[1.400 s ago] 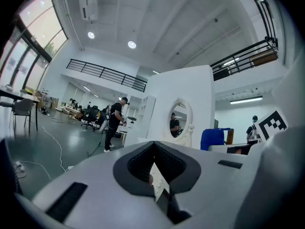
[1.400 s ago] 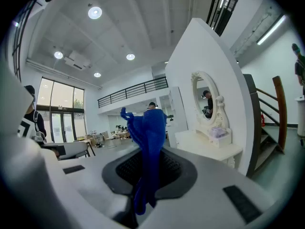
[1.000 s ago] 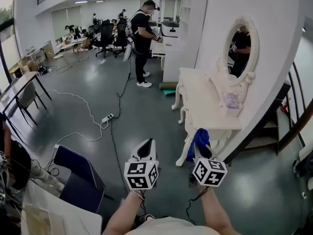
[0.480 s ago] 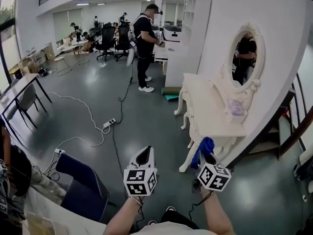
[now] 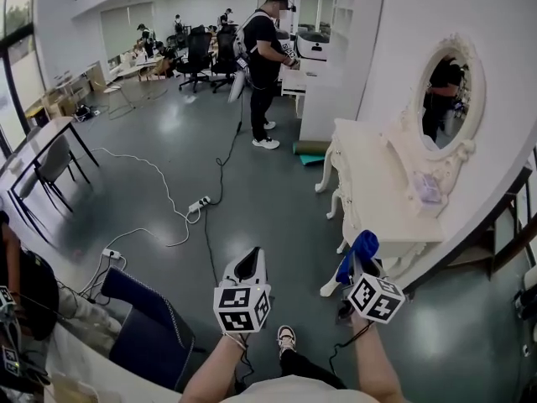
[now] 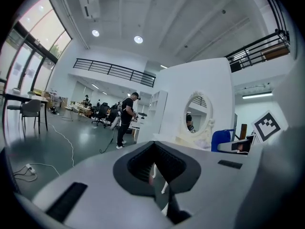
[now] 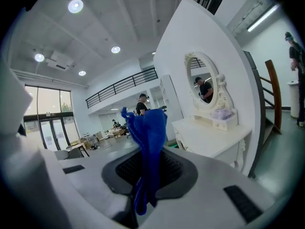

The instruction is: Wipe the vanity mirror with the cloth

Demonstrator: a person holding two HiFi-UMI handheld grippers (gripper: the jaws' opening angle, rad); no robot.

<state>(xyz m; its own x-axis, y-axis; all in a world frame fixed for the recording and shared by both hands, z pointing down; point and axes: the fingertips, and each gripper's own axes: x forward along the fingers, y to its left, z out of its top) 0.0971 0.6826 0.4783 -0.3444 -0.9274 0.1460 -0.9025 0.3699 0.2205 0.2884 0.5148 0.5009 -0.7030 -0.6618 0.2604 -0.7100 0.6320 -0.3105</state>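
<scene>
The oval vanity mirror [image 5: 453,91] in its ornate white frame stands at the back of a white vanity table [image 5: 369,191] against the right wall. It also shows in the left gripper view as the mirror [image 6: 196,112] and in the right gripper view as the mirror [image 7: 206,87]. My right gripper [image 5: 362,263] is shut on a blue cloth [image 5: 361,248], which hangs just short of the table's near end. The cloth [image 7: 147,137] sticks up out of the right gripper [image 7: 143,175]. My left gripper [image 5: 248,265] is low at centre, jaws together, holding nothing; the left gripper [image 6: 155,168] points toward the vanity.
A small lilac box [image 5: 428,187] sits on the vanity under the mirror. A person [image 5: 267,57] stands at a white desk beyond the vanity. A power strip [image 5: 200,202] with white cable lies on the floor. A dark blue chair [image 5: 147,309] is at lower left.
The view has advanced and the vanity has slid right and grown larger in the frame. Both grippers keep their places at the bottom. A shoe now shows between the arms.
</scene>
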